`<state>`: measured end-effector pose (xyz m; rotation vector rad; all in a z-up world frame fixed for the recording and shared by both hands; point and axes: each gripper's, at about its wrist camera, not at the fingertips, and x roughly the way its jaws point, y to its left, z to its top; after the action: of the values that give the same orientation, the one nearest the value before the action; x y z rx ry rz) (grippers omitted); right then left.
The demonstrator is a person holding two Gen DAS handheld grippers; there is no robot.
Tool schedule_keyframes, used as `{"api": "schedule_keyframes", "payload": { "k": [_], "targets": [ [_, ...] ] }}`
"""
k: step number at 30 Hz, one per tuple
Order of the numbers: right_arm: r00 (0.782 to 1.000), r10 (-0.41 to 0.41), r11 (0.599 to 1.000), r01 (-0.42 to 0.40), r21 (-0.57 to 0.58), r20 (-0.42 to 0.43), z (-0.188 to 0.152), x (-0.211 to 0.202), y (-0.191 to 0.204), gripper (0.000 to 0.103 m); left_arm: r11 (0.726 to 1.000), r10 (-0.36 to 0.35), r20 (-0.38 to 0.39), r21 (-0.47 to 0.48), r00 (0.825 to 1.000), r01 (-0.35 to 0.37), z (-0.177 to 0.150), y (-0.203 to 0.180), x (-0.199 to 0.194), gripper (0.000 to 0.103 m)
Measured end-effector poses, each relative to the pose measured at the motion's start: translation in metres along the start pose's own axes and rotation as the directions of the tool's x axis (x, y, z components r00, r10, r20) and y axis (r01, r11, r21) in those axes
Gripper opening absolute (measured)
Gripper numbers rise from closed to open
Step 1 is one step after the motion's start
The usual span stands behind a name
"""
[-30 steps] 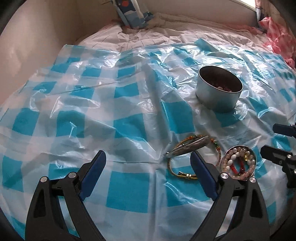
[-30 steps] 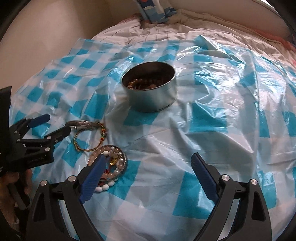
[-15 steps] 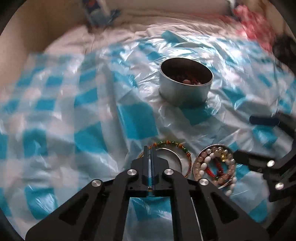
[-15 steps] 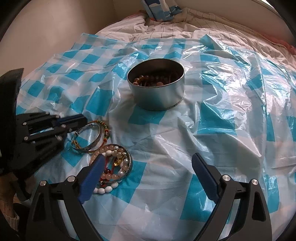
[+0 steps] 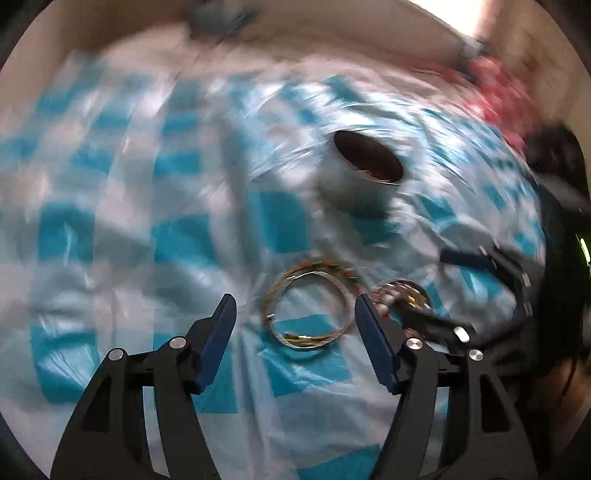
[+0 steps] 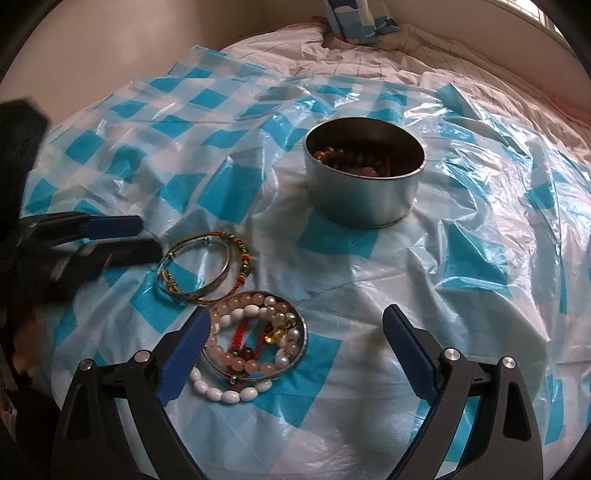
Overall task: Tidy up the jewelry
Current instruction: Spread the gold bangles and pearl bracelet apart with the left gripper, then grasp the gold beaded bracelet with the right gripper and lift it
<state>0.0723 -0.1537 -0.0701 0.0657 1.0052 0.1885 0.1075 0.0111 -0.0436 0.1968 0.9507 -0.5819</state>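
A silver bangle (image 6: 218,284) lies flat on the sheet with a gold and green beaded cord bracelet (image 6: 243,258) around it. Beside them a round metal lid (image 6: 303,332) holds pearl, pink and red bracelets; a white bead bracelet (image 6: 229,395) hangs over its edge. My left gripper (image 5: 293,301) is opening, and the bangle (image 5: 312,274) lies just past its tips, untouched. In the right wrist view the left gripper (image 6: 149,238) points at the bangle from the left. My right gripper (image 6: 295,314) hovers open over the lid. A metal tin (image 6: 362,199) with brown beads stands behind.
A crinkled blue and white checked plastic sheet (image 6: 461,258) covers a bed. A blue patterned cloth (image 6: 358,18) lies at the back by the wall. Pink fabric (image 5: 506,96) sits at the far right of the blurred left wrist view.
My left gripper went from open to shut and has now spread again, swinging right toward the bangle. The bangle now lies flat. My right gripper has moved in closer over the lid.
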Motion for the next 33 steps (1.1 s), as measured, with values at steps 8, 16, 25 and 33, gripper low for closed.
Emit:
{"api": "schedule_keyframes", "payload": {
  "k": [8, 16, 25, 33],
  "targets": [
    [0.999, -0.048, 0.998, 0.048, 0.047, -0.003, 0.001, -0.001, -0.013, 0.092, 0.982, 0.05, -0.048, 0.184, 0.998, -0.04, -0.008, -0.044, 0.023, 0.019],
    [1.0, -0.027, 0.996, 0.026, 0.091, 0.012, 0.002, -0.004, -0.023, 0.093, 0.994, -0.109, -0.091, -0.007, 0.99, 0.109, -0.004, -0.019, 0.021, 0.001],
    [0.999, -0.002, 0.996, 0.006, -0.088, 0.052, 0.004, -0.005, 0.02, 0.094, 0.886, -0.309, 0.168, -0.307, 0.936, 0.348, 0.005, 0.048, -0.025, 0.001],
    [0.996, 0.089, 0.952, -0.092, -0.291, -0.023, 0.02, 0.03, 0.091, 0.096, 0.866, -0.263, 0.21, -0.379, 0.942, 0.326, 0.014, 0.071, -0.027, 0.001]
  ]
}}
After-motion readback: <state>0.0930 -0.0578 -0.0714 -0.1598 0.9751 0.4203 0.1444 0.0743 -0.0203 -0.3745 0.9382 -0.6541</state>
